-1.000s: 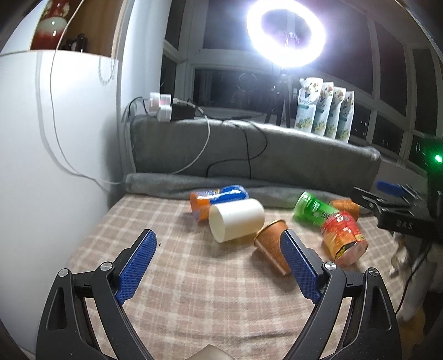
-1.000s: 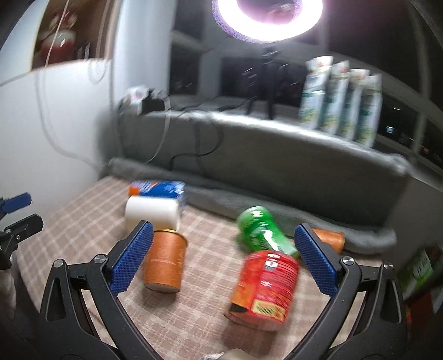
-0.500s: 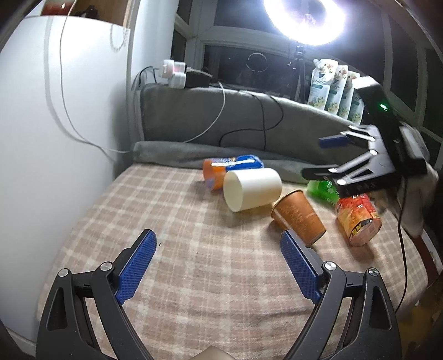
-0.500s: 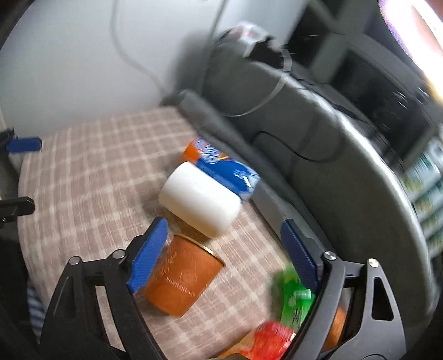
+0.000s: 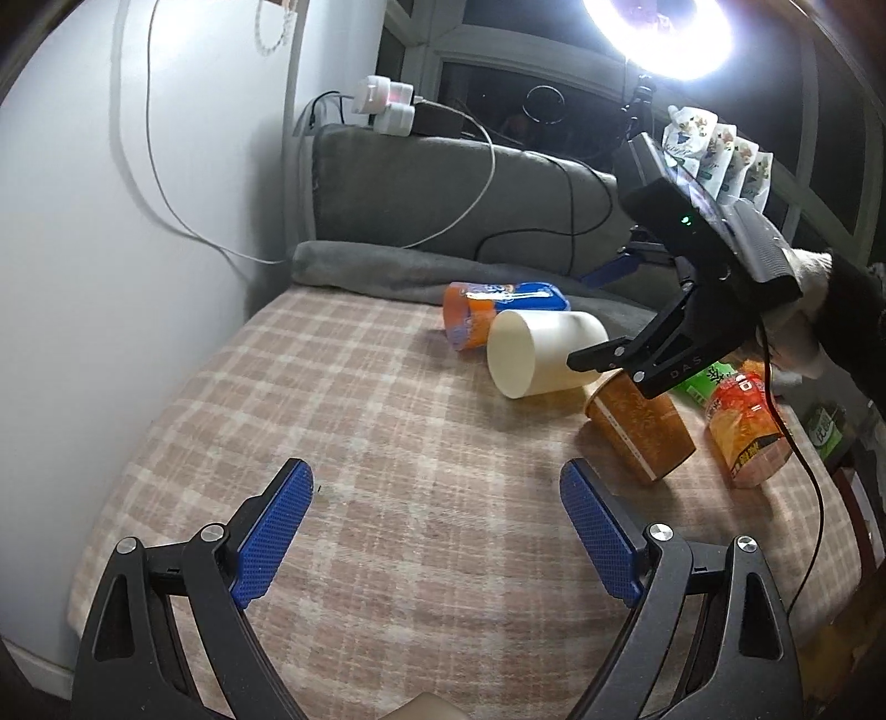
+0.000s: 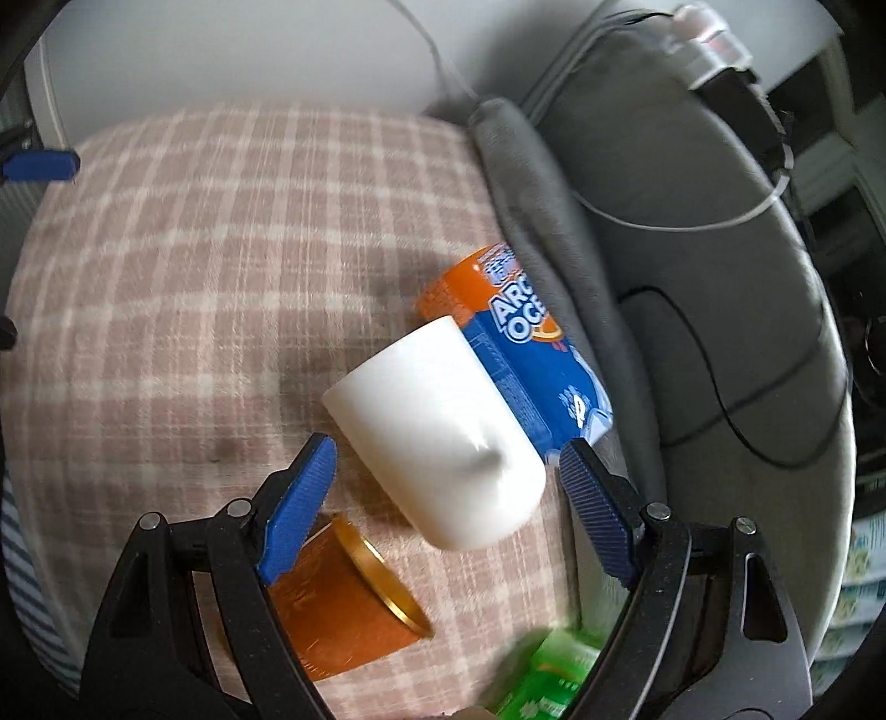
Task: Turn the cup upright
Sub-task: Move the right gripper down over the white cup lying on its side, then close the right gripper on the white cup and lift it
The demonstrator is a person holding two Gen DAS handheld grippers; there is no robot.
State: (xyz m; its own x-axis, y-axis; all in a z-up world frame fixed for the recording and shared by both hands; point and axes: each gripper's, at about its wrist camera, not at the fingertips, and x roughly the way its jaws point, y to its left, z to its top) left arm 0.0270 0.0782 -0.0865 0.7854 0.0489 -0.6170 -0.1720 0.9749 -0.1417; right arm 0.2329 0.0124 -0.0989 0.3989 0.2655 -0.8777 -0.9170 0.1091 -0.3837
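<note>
- Right now my left gripper (image 5: pixel 437 531) is low over the checked blanket (image 5: pixel 360 443), with its blue fingers (image 5: pixel 274 531) spread wide and nothing between them.
- My right gripper (image 6: pixel 443 509) has its fingers spread wide too, and they hold nothing.
- Close under my right gripper's left finger lies a brown paper cup (image 6: pixel 343 615) on its side, with its gold rim turned to the right in the right wrist view.
- Just past my right fingers, in the gap between them, lies the white cup (image 6: pixel 443 426). It is on its side on the blanket. Its open mouth faces my left gripper, and my right fingers are near it but not touching it.
- Behind the white cup, touching it, lies a blue and orange tub (image 6: pixel 526 343) on its side, right against the rolled grey blanket (image 6: pixel 531 210).
- From my left side I see my right gripper hanging above the brown cup and the white cup.
- To the right of the brown cup lie a red cup (image 5: pixel 747 426) and a green one (image 5: pixel 706 382), both on their sides.
- Far back are a grey cushion (image 5: pixel 443 194), some white wires (image 5: pixel 166 183) on the wall, and a bright ring light (image 5: pixel 664 33).
</note>
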